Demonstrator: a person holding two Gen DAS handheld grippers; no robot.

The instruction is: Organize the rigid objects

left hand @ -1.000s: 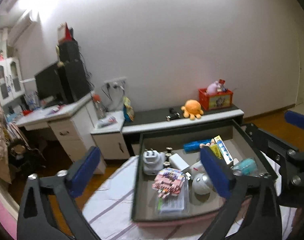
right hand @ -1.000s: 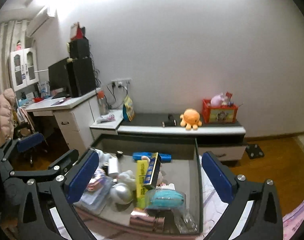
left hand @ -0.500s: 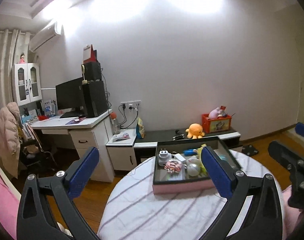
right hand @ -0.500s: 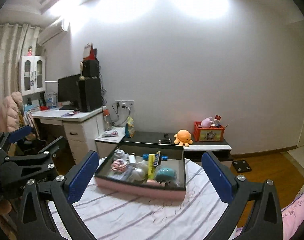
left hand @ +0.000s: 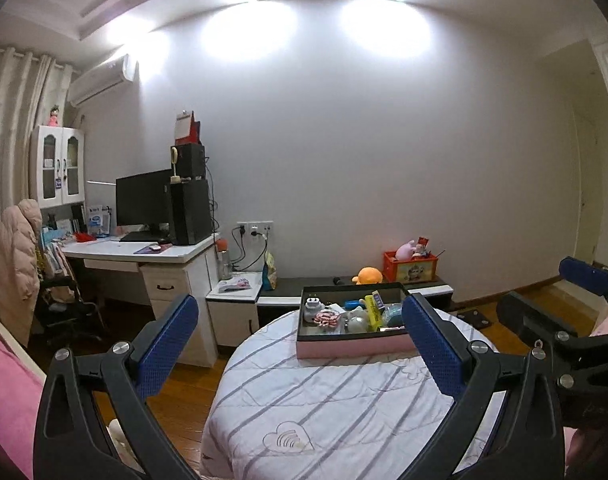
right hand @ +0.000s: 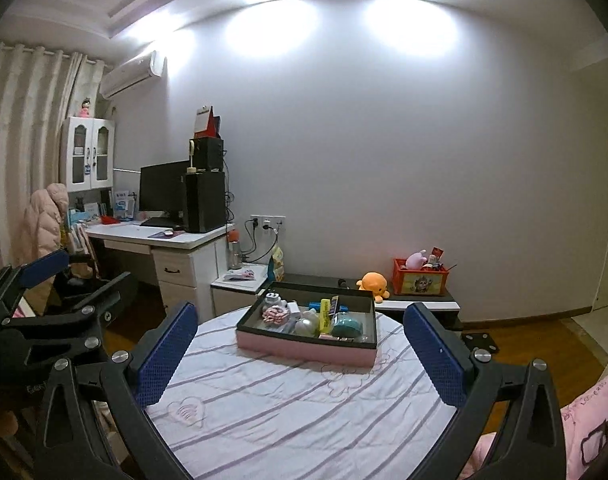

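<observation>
Here both grippers, left gripper (left hand: 300, 346) and right gripper (right hand: 300, 350), hang spread and empty, well short of the tray (right hand: 304, 344).

- No text, brand or number can be read with certainty in either view.
- The yellow box (right hand: 325, 313) in the tray (right hand: 304, 345) bears print too small to make out.
- The pink bedding (right hand: 591, 420) at the right edge of the right wrist view carries embroidered lettering, distorted and not legible.
- The left gripper's frame (right hand: 36, 388) shows faint moulded lettering, unreadable.

Bare striped tablecloth (right hand: 288, 396) lies open before the crowded pink tray (right hand: 304, 346) at the far edge
</observation>
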